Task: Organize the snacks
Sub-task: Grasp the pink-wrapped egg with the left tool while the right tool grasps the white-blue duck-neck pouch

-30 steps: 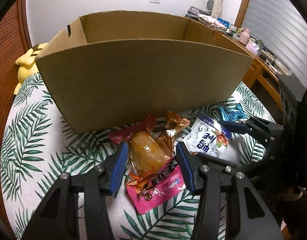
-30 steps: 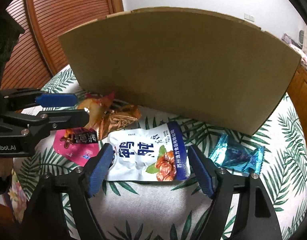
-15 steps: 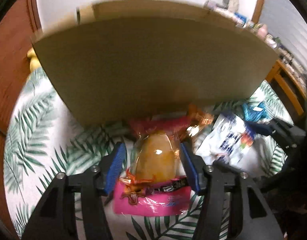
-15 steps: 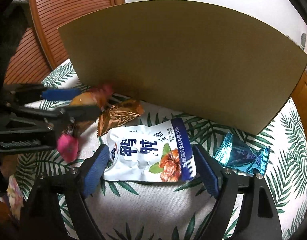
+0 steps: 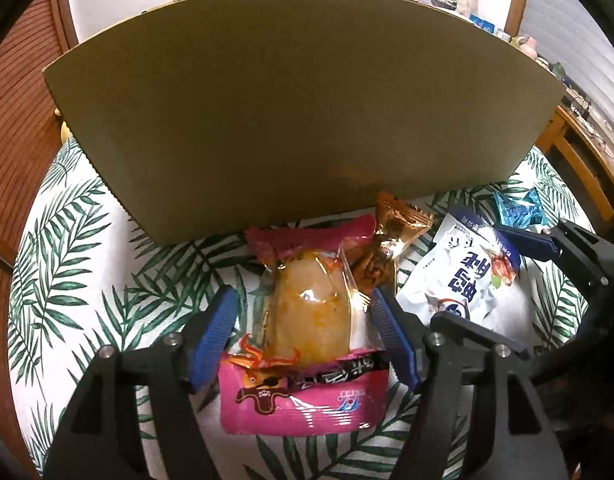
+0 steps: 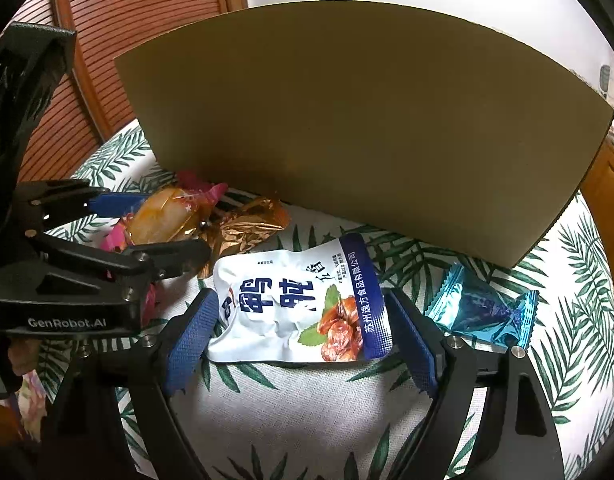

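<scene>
The pink pack (image 5: pixel 303 364) lies on the leaf-print cloth (image 5: pixel 79 264) in front of the box (image 5: pixel 299 108), long axis running from the left gripper (image 5: pixel 305 336) toward the box wall, its clear window showing a pale yellow food piece. The left gripper is low and level over the cloth, fingers apart on either side of the pack; the right blue pad touches the wrapper edge, the left one stands just clear. Its black body reads "GenRobot.AI" in the right wrist view.

The white pouch (image 6: pixel 299 304) lies just to the right, long axis crosswise between the fingers of the right gripper (image 6: pixel 303 340), which is also low, spread wide and not pressing it. The pouch bears large blue Chinese characters, a picture of brown meat with green leaves, and a blue band with "苏州逸方食品有限公司".

A gold wrapper (image 6: pixel 243 232) sits between the two packs, against the pink one. A teal packet (image 6: pixel 483 308) lies right of the pouch, near the box corner.
</scene>
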`<state>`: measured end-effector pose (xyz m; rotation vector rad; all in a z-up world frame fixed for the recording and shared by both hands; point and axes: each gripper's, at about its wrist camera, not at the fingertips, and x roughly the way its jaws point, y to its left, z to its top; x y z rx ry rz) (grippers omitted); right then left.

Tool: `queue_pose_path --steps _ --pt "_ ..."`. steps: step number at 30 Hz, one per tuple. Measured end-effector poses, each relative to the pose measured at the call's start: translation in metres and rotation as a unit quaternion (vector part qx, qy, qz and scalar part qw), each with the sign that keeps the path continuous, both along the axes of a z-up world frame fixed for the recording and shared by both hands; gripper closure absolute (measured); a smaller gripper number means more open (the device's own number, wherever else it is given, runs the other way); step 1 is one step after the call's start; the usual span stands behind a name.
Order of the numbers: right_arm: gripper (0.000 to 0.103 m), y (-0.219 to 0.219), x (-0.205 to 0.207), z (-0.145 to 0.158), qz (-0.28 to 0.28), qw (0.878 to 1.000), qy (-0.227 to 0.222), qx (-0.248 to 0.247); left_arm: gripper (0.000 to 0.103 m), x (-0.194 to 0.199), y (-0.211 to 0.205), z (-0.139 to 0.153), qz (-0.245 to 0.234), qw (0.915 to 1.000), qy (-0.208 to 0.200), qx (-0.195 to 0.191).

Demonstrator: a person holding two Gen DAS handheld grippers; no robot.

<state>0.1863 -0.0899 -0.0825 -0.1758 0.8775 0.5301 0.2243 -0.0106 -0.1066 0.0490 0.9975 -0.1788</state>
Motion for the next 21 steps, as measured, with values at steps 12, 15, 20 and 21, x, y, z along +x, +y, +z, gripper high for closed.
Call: queue_pose_path --steps 12,15,20,21 --pt "0.014 0.013 0.002 -0.005 0.004 1.000 -0.003 -0.018 0.047 -0.015 0.029 0.006 -0.005 0.9978 0.002 -0.066" --pt "0.014 0.018 0.002 -0.007 0.006 1.000 -0.005 -0.029 0.049 -0.024 0.033 0.009 -0.006 0.9974 -0.002 -0.072" --pt "0.012 0.026 0.003 -0.009 0.006 0.999 -0.005 -0.040 0.052 -0.036 0.045 0.012 -0.001 0.9963 -0.012 -0.085" --pt "0.011 0.027 0.003 -0.009 0.007 0.999 -0.004 -0.040 0.052 -0.038 0.045 0.013 0.001 0.9962 -0.013 -0.087"
